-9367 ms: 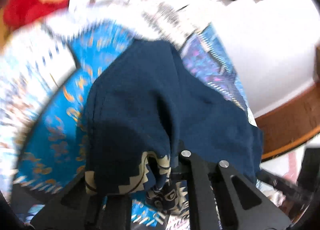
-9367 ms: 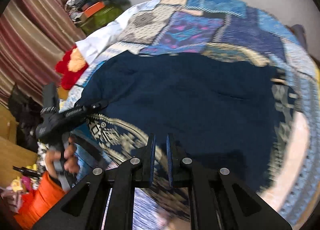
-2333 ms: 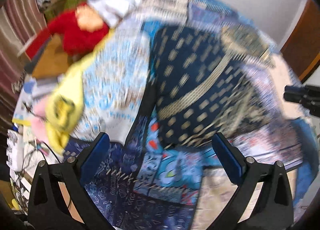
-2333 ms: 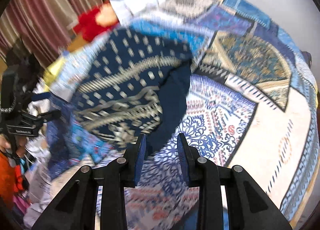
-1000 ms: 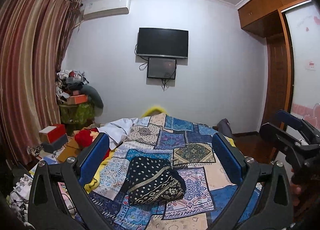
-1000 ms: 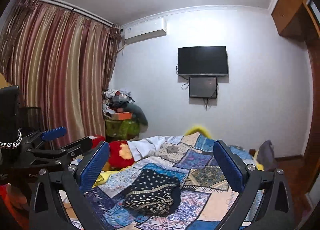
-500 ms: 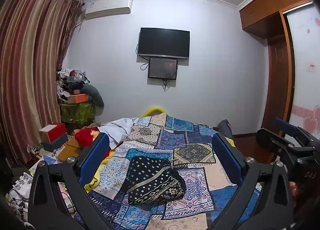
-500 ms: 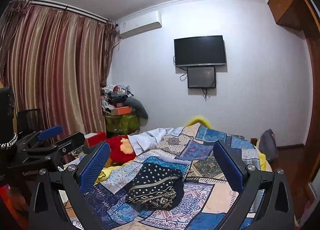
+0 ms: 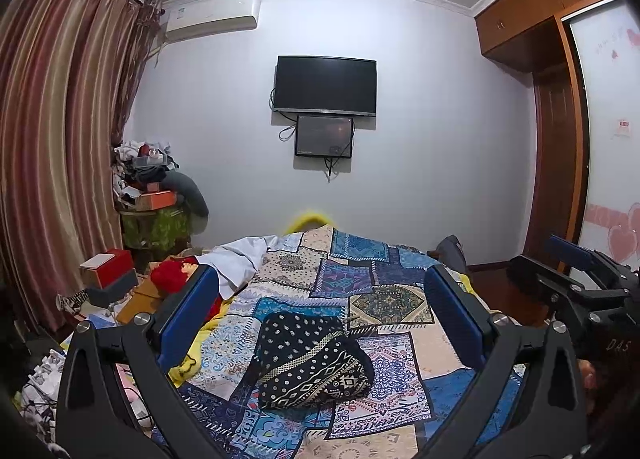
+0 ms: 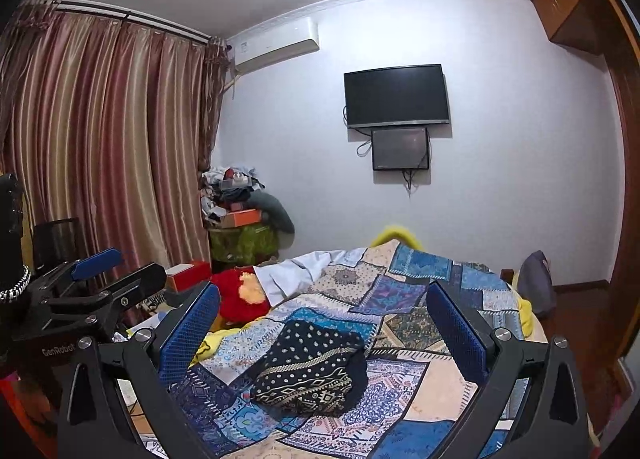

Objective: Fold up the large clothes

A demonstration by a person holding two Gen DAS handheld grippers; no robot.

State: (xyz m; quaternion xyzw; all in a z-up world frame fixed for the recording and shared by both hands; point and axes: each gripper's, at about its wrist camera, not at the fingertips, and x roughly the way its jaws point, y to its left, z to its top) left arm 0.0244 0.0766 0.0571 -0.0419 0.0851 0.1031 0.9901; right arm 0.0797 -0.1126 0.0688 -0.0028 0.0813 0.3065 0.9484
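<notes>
Beyond both spread jaws, folded garment (image 9: 310,359)

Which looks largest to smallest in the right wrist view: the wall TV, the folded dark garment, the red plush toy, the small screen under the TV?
1. Folded dark garment, though it lies nearer the camera.
2. Wall TV.
3. Small screen and red plush toy look alike; no ranking.

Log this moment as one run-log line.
left gripper: open, empty | right gripper: open, empty | dark patterned garment: folded, lying on patchwork bedspread | both grippers raised clear
</notes>
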